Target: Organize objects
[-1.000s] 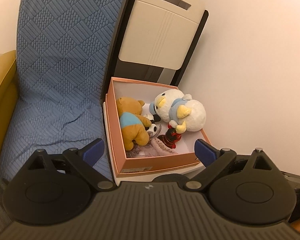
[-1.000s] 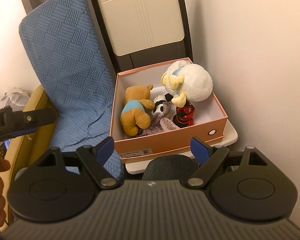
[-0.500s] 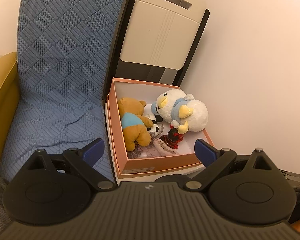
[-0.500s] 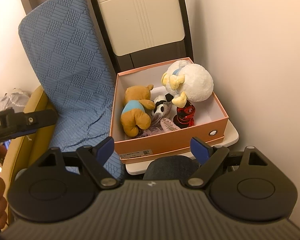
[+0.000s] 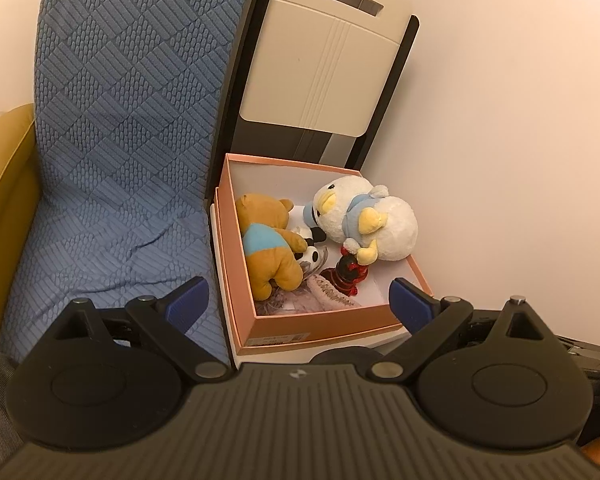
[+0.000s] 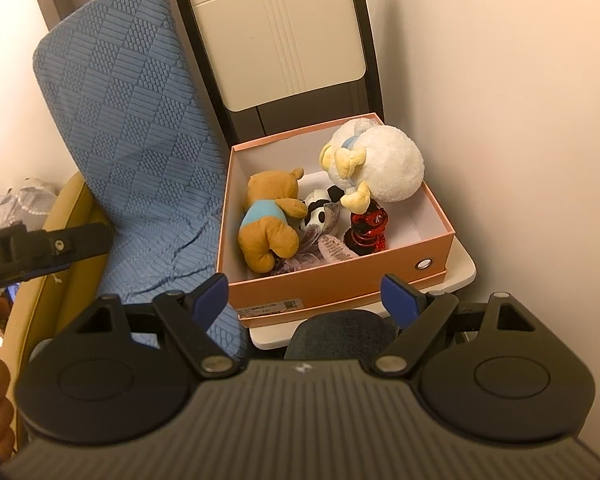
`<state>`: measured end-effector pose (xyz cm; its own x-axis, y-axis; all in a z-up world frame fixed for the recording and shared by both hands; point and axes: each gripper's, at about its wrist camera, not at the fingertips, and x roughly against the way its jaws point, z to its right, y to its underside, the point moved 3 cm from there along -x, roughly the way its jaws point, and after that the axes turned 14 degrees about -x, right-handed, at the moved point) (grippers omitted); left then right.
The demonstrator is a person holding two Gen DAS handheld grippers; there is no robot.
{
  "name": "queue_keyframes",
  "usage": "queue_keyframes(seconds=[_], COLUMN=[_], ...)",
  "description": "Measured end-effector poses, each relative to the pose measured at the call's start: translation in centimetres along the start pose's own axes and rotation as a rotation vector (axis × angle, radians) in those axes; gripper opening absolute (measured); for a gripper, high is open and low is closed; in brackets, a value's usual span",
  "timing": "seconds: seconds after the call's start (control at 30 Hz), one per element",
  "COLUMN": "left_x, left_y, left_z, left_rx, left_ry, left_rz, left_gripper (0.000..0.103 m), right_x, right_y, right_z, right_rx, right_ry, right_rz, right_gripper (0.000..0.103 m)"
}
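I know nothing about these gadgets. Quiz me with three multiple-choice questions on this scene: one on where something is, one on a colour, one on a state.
1. Where does the brown bear lie?
A. in the box, on its left side
B. on the blue cushion
C. on the floor

2. What colour is the bear's shirt?
A. red
B. light blue
C. green

3. How does the right hand-held gripper stand?
A. shut on the duck
B. shut on nothing
C. open, holding nothing

Answers:
1. A, it lies against the box's left wall, beside the small panda.
2. B, a light blue band wraps its middle.
3. C, its blue fingertips stand wide apart in front of the box, with nothing between them.
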<state>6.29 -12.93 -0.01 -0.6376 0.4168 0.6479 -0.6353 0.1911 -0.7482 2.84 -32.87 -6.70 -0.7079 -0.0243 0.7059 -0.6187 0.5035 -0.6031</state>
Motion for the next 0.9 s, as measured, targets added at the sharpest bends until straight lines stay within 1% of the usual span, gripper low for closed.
queue_keyframes(seconds=[0.9], left_x=[0.20], left_y=[0.14], left_z=[0.31], left_rx=[-0.017], left_ry=[-0.012], left_rz=[-0.004], left_gripper=[0.099], right_x=[-0.09], right_y=[0.10], right_z=[0.27], right_rx=[-0.007], right_ry=[-0.004], right_rz=[-0.004], right_gripper=[0.085])
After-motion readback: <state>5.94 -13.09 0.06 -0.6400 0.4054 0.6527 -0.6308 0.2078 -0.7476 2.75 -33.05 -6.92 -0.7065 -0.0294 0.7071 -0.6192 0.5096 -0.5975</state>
